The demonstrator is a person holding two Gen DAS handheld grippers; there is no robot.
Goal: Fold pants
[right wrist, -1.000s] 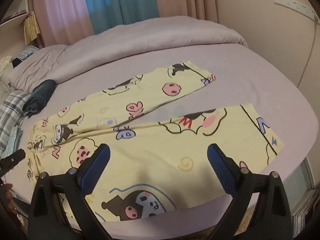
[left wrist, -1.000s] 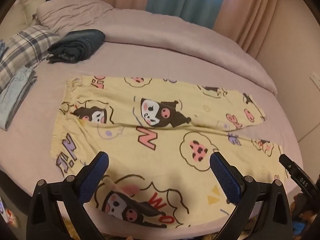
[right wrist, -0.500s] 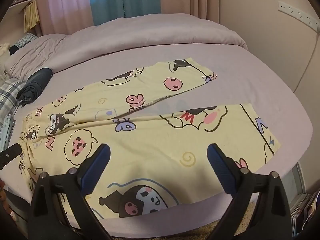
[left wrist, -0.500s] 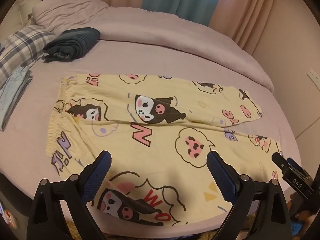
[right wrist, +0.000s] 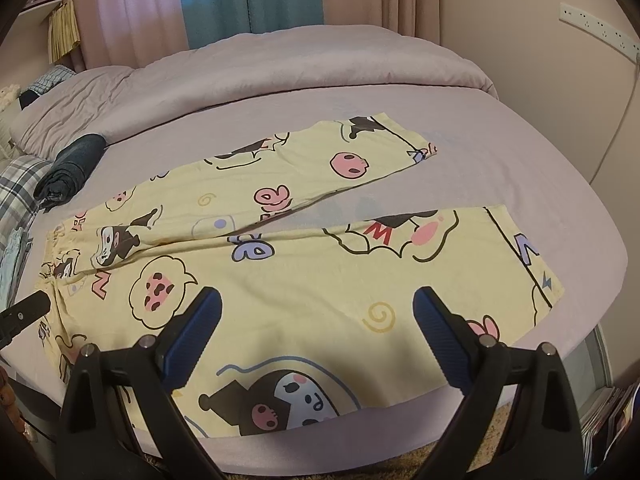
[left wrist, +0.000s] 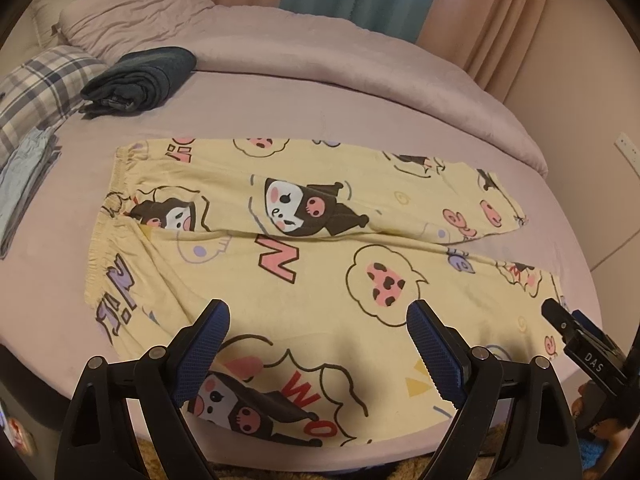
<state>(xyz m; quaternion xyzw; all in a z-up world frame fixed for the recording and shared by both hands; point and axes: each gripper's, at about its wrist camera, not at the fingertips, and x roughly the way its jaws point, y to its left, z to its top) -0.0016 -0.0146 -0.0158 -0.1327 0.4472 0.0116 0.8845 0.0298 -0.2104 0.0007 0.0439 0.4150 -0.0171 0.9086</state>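
Observation:
Pale yellow cartoon-print pants lie spread flat on the lilac bed, waistband at the left, both legs running right and splayed apart. My left gripper hovers open above the near leg by the hip, holding nothing. In the right wrist view the same pants fill the middle, and my right gripper is open over the near leg toward its cuff. The right gripper's black tip shows at the right edge of the left view; the left gripper's tip shows at the left edge of the right view.
A rolled dark garment lies behind the waistband. A plaid pillow and folded pale blue clothes sit at the left. A bunched lilac duvet lines the far side. The bed's near edge drops to carpet.
Both views have shifted slightly, the pants sitting a touch lower and the far bedding more in view. The pants have not moved and both grippers stay open.

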